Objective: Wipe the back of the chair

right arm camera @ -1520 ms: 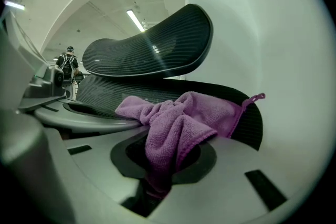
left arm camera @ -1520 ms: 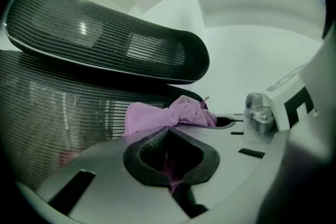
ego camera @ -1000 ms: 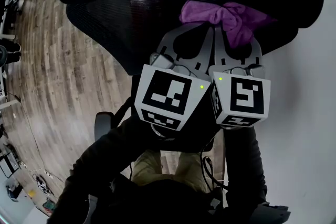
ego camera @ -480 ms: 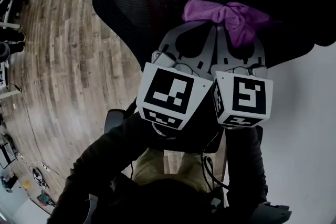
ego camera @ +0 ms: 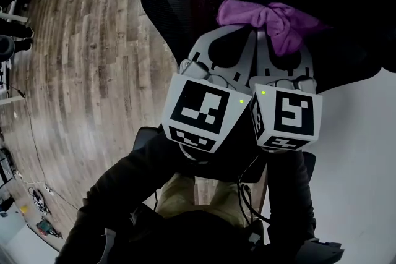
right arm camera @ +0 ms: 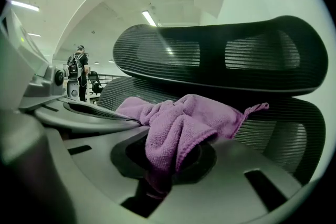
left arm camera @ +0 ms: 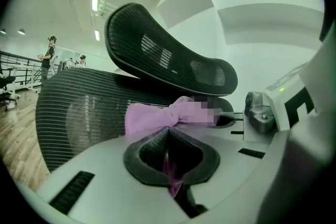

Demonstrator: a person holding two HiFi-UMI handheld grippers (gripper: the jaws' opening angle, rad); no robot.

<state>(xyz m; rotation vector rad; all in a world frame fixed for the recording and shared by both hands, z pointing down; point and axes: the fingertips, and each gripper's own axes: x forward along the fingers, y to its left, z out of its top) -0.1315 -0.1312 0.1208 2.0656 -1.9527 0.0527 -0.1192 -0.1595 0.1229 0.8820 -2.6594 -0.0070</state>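
Left gripper (ego camera: pixel 234 31): jaws closed on the purple cloth (ego camera: pixel 272 18). In the left gripper view a thin fold is pinched between the pads, w/ a short tail hanging below the pinch (left arm camera: pixel 170 178). Right gripper (ego camera: pixel 279 34): likewise clamped on the same cloth. The right gripper view shows a thick bunch (right arm camera: pixel 178 123) draped over the jaws and caught between them.

Head view: both grippers are held side by side, marker cubes (ego camera: pixel 201 111) just beside each other, tips pointing at the chair back (ego camera: pixel 179 9). The cloth is bunched across both sets of tips and spreads more to the right side – it sits over the black mesh near the upper part of the backrest. Actual contact w/ the mesh can't be confirmed.

Gripper views: curved mesh headrest (right arm camera: pixel 210 55) sits above the backrest (left arm camera: pixel 79 113), cloth in front of the backrest, below the headrest.

Surroundings: wood floor (ego camera: pixel 80 71) to the left of the chair, pale surface to the right. Dark sleeves (ego camera: pixel 124 188) at bottom of head view. Persons standing in bkgd (left arm camera: pixel 50 52), well apart from the chair.
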